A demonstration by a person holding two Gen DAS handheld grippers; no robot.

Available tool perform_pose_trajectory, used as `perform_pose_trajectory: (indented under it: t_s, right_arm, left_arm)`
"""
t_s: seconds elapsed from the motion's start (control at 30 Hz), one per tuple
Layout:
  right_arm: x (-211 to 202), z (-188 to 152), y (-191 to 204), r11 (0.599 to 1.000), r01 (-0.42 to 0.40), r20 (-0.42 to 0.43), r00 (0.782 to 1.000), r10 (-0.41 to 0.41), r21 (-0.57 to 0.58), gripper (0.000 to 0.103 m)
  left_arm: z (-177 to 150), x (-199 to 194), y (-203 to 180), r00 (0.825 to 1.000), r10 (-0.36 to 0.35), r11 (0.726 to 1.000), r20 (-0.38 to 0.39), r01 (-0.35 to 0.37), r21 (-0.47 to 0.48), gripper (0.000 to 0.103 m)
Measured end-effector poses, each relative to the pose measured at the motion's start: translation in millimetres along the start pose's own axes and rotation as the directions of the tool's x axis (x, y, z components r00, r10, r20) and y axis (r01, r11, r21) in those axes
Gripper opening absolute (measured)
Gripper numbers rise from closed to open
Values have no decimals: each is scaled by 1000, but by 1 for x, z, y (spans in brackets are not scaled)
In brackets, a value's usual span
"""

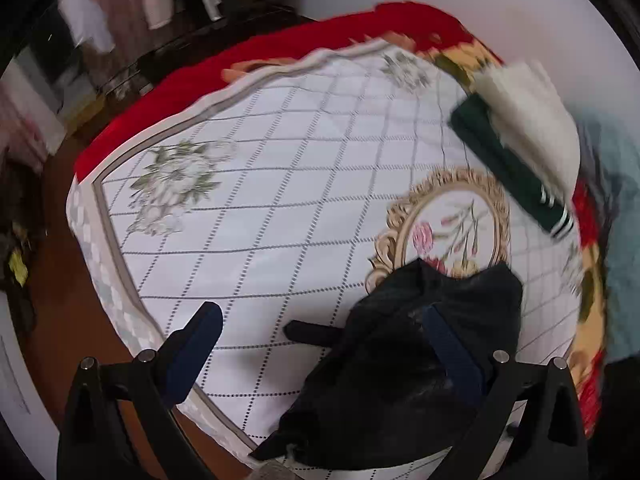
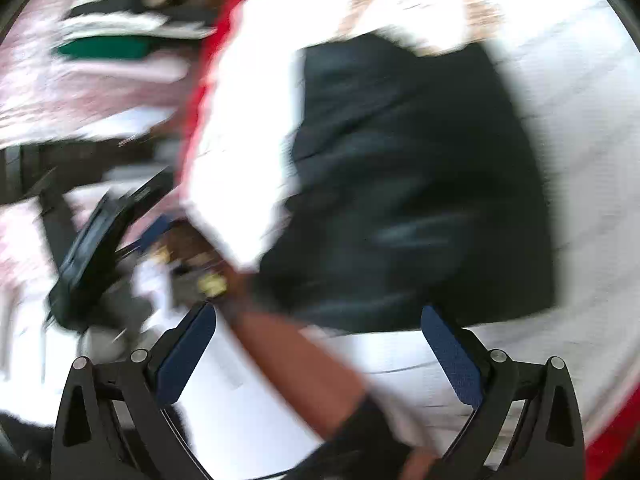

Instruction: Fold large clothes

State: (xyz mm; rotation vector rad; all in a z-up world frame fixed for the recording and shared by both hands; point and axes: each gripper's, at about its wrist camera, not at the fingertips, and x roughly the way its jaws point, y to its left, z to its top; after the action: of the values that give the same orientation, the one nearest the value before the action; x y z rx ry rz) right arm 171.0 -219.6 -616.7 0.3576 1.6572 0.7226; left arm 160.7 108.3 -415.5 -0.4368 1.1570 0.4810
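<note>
Both jaws stand wide apart, gripping nothing. The left gripper (image 1: 320,344) has the black garment (image 1: 404,368) bunched over its right finger, touching; the right gripper (image 2: 320,344) hovers with that garment just ahead, lying lengthwise away from it. Beyond, on the patterned bedspread (image 1: 248,208), lie folded clothes (image 1: 520,136). The left is nearer, I judge.

Floral quilt (image 1: 280,200) over red blanket (image 1: 224,68) (bed).

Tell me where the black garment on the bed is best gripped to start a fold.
Probably the black garment is best taken at its far corner near the gold-framed medallion, coming from the open quilt side. That corner lies flat and exposed; the near part is bunched around the open left gripper.
</note>
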Motion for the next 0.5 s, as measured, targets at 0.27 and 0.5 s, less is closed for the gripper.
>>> perform_pose_trajectory:
  t_s: [0.27,0.5]
  right_arm:
    - [32,42,-57,952,300,11,953,-302,65,46]
    - [54,41,-50,913,408,5,913,-408,7,46]
  left_arm:
    - [-56,84,-50,980,178,972,-84,-162,170,103]
    - [-62,105,-46,968,220,964,-118,-197,177,103]
